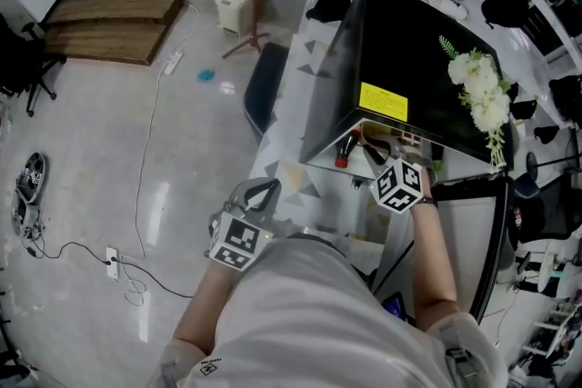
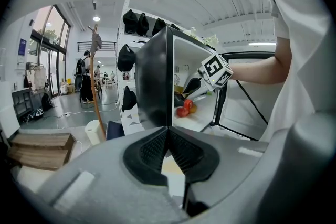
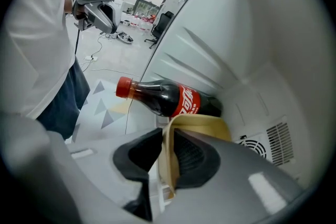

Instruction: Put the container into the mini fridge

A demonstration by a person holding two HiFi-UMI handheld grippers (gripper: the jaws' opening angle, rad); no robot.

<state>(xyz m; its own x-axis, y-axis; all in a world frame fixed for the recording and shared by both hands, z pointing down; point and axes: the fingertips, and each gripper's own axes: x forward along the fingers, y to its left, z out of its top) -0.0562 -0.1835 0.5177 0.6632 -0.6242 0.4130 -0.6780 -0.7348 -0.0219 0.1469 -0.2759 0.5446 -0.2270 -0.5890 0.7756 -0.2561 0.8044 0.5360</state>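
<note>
The black mini fridge [image 1: 409,59] stands on a patterned table with its door [image 1: 473,232] swung open. My right gripper [image 1: 386,157] reaches inside it. In the right gripper view, the beige container [image 3: 202,122] rests on the fridge floor, its rim standing between the jaws of the right gripper [image 3: 168,136], which look slightly parted around it. A cola bottle [image 3: 168,98] with a red cap lies just behind the container. My left gripper [image 1: 264,194] hangs outside the fridge at the table's left side. It is shut and holds nothing [image 2: 168,131].
White flowers [image 1: 482,91] lie on the fridge top. Red items [image 2: 184,108] sit on the fridge shelf. A dark chair [image 1: 264,86], a white bin [image 1: 235,4], a wooden platform [image 1: 109,23] and cables [image 1: 150,150] occupy the floor to the left.
</note>
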